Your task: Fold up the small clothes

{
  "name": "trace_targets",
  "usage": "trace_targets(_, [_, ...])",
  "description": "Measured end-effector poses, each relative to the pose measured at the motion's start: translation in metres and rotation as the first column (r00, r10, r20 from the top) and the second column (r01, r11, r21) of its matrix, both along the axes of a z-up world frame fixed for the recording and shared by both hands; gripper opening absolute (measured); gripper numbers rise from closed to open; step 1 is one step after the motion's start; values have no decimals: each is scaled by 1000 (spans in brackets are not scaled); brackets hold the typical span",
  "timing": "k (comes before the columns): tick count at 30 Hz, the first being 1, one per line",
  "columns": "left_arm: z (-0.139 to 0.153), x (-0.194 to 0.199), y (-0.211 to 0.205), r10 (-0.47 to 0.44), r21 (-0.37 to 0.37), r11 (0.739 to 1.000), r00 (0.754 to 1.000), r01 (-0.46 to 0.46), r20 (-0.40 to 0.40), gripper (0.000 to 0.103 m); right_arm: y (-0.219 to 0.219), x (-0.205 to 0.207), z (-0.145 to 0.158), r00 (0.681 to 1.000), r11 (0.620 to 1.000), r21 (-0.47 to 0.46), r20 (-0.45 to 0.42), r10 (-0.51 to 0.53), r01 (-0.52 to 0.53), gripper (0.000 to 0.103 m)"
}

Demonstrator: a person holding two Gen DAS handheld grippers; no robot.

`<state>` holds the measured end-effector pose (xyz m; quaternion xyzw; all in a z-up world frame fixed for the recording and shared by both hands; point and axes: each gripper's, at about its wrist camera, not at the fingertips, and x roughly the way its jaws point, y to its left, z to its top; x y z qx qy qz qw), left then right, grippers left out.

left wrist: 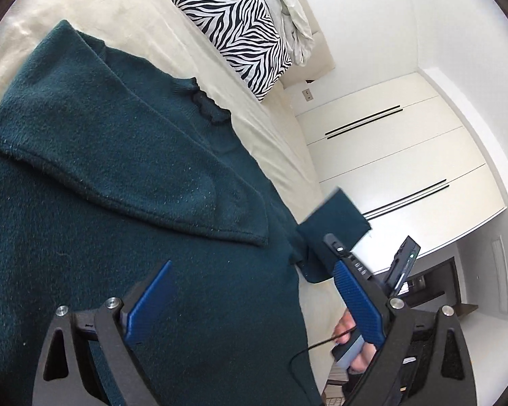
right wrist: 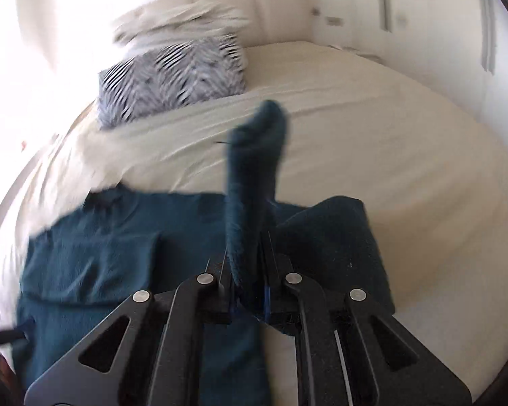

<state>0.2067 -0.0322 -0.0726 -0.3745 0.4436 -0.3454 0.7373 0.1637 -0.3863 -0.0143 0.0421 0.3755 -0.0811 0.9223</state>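
Observation:
A dark teal knit sweater (left wrist: 94,182) lies flat on the cream bed sheet (left wrist: 128,10), one sleeve folded across its chest. My left gripper (left wrist: 254,270) is open, its blue pads (left wrist: 152,301) spread just above the sweater body. My right gripper (right wrist: 250,270) is shut on the other sleeve (right wrist: 254,155), which stands up between its fingers, lifted off the bed. In the left wrist view the right gripper (left wrist: 342,253) shows at the sweater's right edge, holding the sleeve cuff (left wrist: 335,216). The right view is motion-blurred; the sweater body (right wrist: 94,264) lies lower left.
A zebra-striped pillow (left wrist: 230,23) and a crumpled white duvet (left wrist: 288,6) lie at the head of the bed. White wardrobe doors (left wrist: 399,155) stand past the bed's right side. Bare sheet (right wrist: 406,155) stretches right of the sweater.

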Motion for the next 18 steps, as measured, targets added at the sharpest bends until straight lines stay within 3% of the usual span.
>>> trace_targets(2, [-4, 9, -1, 0, -16, 1000, 1000, 0, -25, 98, 84, 13, -16, 991, 985, -121, -54, 119, -124, 10])
trace_targets(4, [-13, 17, -5, -18, -39, 999, 998, 16, -68, 99, 128, 19, -42, 972, 970, -120, -129, 196, -212, 10])
trace_targets(6, [-20, 23, -10, -23, -59, 998, 993, 16, -114, 99, 148, 12, -61, 966, 972, -88, -161, 201, -217, 11])
trace_targets(12, [-28, 46, -53, -74, -101, 993, 984, 58, -161, 100, 127, -16, -74, 971, 981, -4, -139, 193, -195, 14])
trace_targets(17, [-30, 61, -89, -106, -59, 994, 975, 97, -197, 97, 106, -15, -77, 977, 982, 72, -105, 184, -177, 14])
trace_targets(18, [-29, 64, -95, -115, -56, 993, 973, 106, -200, 92, 105, -18, -76, 978, 981, 79, -100, 182, -175, 14])
